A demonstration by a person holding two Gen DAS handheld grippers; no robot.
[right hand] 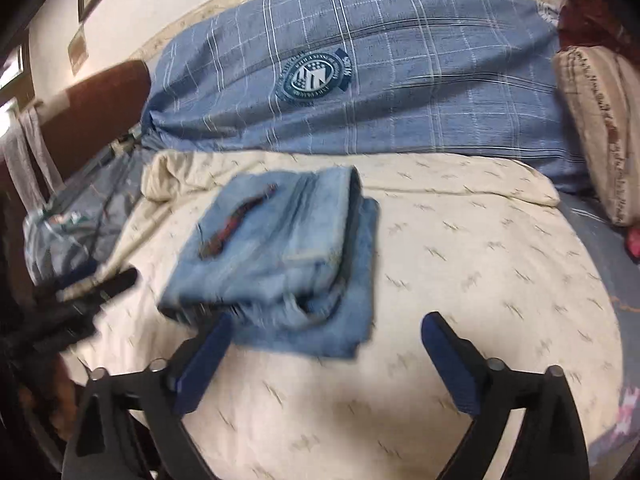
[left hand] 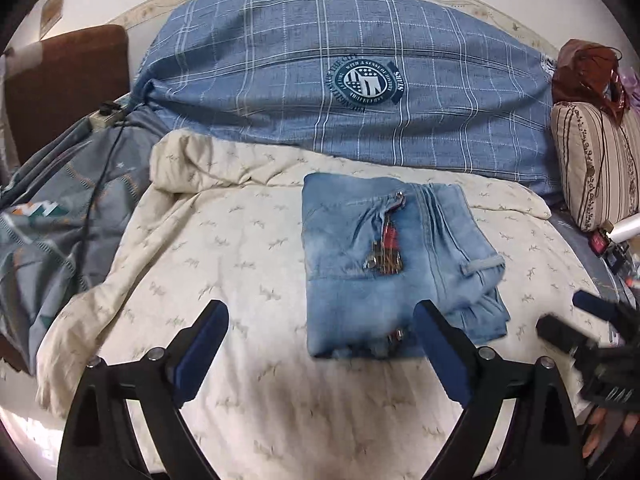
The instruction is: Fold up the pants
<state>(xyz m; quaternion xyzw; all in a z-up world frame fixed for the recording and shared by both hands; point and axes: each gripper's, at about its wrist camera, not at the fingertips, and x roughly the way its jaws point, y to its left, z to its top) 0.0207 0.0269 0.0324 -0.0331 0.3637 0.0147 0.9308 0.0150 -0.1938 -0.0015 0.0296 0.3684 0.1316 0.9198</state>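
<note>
The light blue denim pants [left hand: 392, 268] lie folded into a compact stack on the cream sheet [left hand: 224, 248], with a red and metal keychain at the pocket. My left gripper [left hand: 320, 316] is open and empty, just in front of the stack's near edge. My right gripper [right hand: 326, 330] is open and empty, near the stack's right front corner. The pants [right hand: 280, 252] look blurred in the right wrist view. Each gripper shows at the edge of the other's view: the right gripper [left hand: 576, 320] and the left gripper [right hand: 96, 284].
A large blue plaid bundle [left hand: 352, 76] lies behind the sheet. A striped beige pillow [left hand: 592, 164] and small items are at the right. A grey patterned quilt [left hand: 52, 216] with a power strip and cable is at the left, near a brown headboard [left hand: 64, 80].
</note>
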